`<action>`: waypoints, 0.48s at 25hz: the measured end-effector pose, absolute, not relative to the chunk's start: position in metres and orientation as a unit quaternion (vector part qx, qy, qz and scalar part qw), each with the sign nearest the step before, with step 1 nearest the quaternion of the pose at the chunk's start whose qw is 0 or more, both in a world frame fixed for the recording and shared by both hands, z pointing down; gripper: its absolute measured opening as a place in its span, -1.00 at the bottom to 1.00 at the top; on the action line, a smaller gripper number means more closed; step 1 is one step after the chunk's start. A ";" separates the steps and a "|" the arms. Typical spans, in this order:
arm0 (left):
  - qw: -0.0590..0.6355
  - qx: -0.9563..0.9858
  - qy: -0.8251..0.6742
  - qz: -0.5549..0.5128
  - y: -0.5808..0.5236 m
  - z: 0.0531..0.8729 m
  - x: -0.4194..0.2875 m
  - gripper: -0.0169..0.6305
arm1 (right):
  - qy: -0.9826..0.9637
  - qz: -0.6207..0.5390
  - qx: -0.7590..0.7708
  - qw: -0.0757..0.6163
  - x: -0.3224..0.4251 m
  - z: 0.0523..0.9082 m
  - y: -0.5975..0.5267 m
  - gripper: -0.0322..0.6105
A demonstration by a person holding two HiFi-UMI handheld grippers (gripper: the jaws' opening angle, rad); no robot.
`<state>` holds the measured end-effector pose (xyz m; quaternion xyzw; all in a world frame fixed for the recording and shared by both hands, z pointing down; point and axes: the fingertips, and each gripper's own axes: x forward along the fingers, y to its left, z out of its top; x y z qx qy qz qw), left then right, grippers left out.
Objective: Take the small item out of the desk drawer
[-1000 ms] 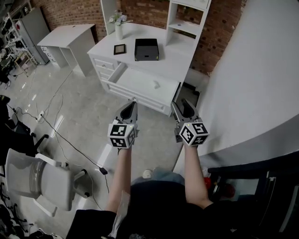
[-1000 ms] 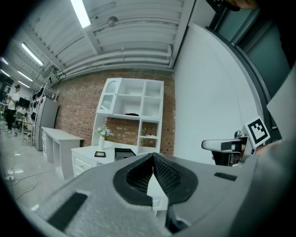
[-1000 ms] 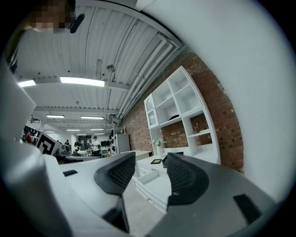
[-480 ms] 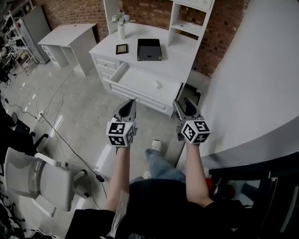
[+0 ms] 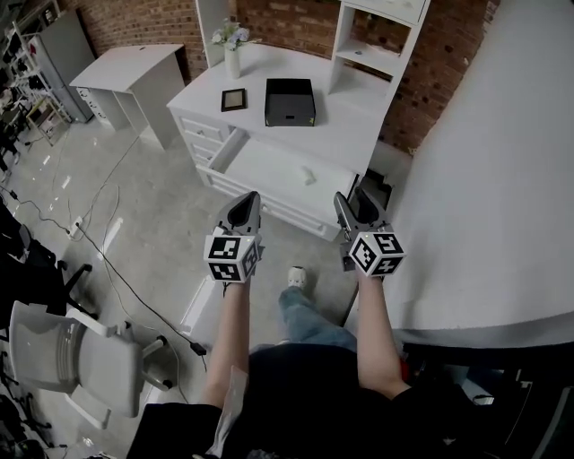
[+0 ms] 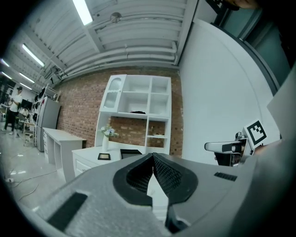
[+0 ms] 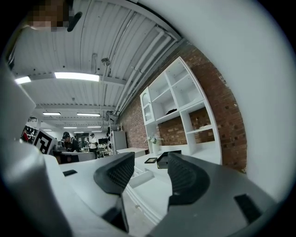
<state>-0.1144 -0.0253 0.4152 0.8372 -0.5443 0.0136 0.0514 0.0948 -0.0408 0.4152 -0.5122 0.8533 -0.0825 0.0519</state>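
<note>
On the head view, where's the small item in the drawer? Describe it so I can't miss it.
Find the white desk against the brick wall; its wide drawer is pulled open. The small item is the lone pale speck on the drawer floor, toward its right end. The black box and picture frame sit up on the desktop instead.

lab/workshop | brick wall (image 5: 287, 22) | white desk (image 5: 269, 121) | floor cables (image 5: 108, 260) | ceiling strip lights (image 7: 76, 76)
</note>
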 end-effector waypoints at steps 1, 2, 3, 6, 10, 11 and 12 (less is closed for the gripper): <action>0.055 0.837 -0.544 0.016 -0.036 0.419 -0.114 -0.92 | 0.853 -0.085 -0.513 0.051 0.095 0.418 -0.052 -0.26; 0.059 0.836 -0.545 0.019 -0.046 0.423 -0.113 -0.92 | 0.853 -0.088 -0.513 0.050 0.095 0.420 -0.063 -0.26; 0.063 0.836 -0.545 0.021 -0.057 0.426 -0.113 -0.92 | 0.853 -0.092 -0.512 0.049 0.096 0.423 -0.074 -0.26; 0.069 0.834 -0.547 0.025 -0.090 0.430 -0.112 -0.92 | 0.854 -0.100 -0.509 0.042 0.095 0.430 -0.106 -0.26; 0.071 0.834 -0.546 0.033 -0.136 0.434 -0.107 -0.92 | 0.856 -0.106 -0.504 0.041 0.096 0.435 -0.153 -0.26; 0.071 0.834 -0.547 0.035 -0.148 0.436 -0.106 -0.92 | 0.857 -0.107 -0.503 0.042 0.096 0.436 -0.166 -0.26; 0.071 0.833 -0.547 0.039 -0.160 0.437 -0.105 -0.92 | 0.858 -0.107 -0.501 0.043 0.096 0.437 -0.179 -0.26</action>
